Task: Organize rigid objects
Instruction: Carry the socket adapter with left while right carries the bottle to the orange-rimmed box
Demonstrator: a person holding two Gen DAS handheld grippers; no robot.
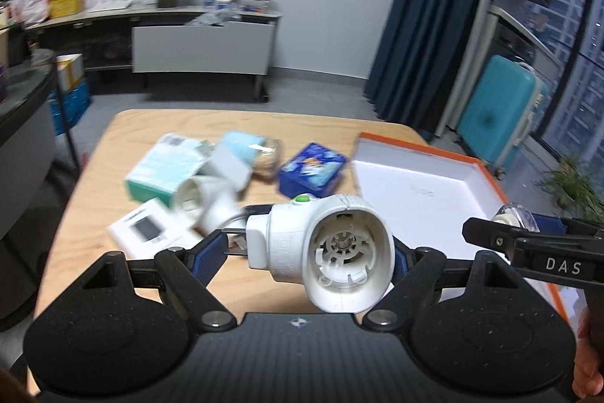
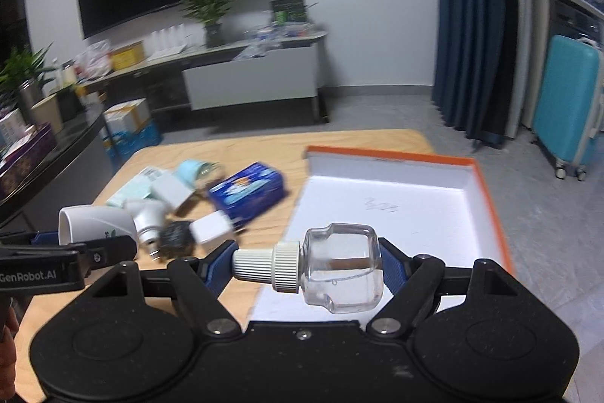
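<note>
Now two grippers: left gripper [image 1: 313, 248] fingers clamp one white device [image 1: 321, 252]; right gripper [image 2: 307, 265] fingers clamp one clear bottle [image 2: 332, 270].

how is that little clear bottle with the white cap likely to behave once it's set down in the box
The clear bottle, held sideways in the right gripper, looks rigid, so it should not deform. Its smooth rounded body could slip or roll if laid on its side in the white box. The little liquid inside suggests it is light.
</note>
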